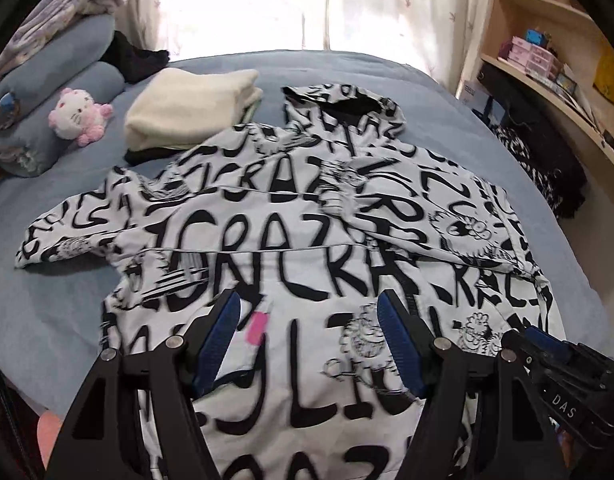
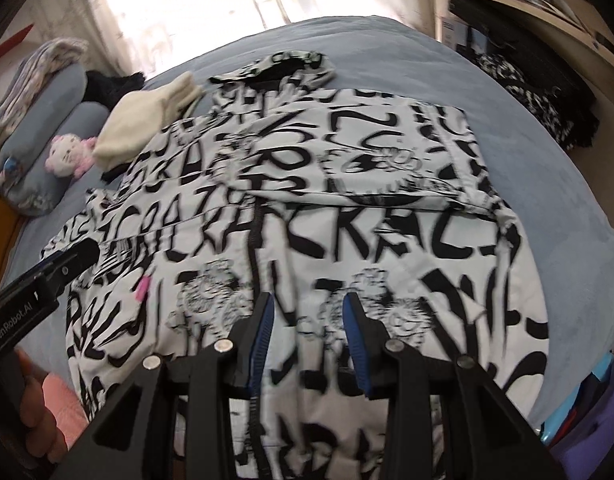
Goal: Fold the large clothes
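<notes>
One black-and-white lettered hooded jacket (image 1: 307,240), flat on blue bed (image 1: 67,312), long axis running from camera to window, hood (image 1: 343,108) at far end, one sleeve folded across chest. Left gripper (image 1: 307,320) and right gripper (image 2: 307,316): fingers spread, empty, above lower jacket. One folded cream garment (image 1: 191,108); one plush toy (image 1: 79,116)
</notes>
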The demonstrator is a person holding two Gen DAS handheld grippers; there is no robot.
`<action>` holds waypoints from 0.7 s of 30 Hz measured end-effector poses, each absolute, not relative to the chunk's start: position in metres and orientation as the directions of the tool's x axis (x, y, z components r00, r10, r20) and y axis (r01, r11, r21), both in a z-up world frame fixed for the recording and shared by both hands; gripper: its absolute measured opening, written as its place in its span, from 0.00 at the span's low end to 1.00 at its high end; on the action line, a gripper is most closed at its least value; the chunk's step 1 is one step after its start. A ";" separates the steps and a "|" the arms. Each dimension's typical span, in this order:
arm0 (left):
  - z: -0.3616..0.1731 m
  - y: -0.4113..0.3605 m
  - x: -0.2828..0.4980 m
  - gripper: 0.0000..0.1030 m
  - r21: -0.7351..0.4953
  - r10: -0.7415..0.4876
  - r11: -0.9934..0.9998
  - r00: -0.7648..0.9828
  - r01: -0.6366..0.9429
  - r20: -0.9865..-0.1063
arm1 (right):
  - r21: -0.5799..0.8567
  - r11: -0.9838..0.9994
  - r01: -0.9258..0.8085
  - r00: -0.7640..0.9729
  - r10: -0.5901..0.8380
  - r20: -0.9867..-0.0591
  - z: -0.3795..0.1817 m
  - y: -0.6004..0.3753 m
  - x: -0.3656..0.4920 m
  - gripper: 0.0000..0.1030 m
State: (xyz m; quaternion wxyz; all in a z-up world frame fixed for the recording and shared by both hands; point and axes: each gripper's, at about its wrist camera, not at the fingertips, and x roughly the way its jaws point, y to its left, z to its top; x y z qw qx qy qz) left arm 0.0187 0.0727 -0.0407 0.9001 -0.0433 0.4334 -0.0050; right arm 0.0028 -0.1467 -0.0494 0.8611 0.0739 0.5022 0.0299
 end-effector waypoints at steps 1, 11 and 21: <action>-0.040 0.081 0.016 0.67 -0.085 -0.041 0.996 0.628 -0.041 -0.777 | 0.153 0.988 0.011 0.495 0.128 -0.859 -0.048 -0.140 0.003 0.34; -0.044 0.191 0.007 0.68 -0.127 0.038 0.969 0.635 -0.213 -0.771 | 0.128 0.983 -0.132 0.528 0.179 -0.830 -0.031 -0.047 0.023 0.34; -0.077 0.317 0.008 0.68 -0.219 0.044 0.911 0.610 -0.350 -0.791 | 0.082 0.968 -0.236 0.537 0.200 -0.820 -0.047 0.061 0.052 0.34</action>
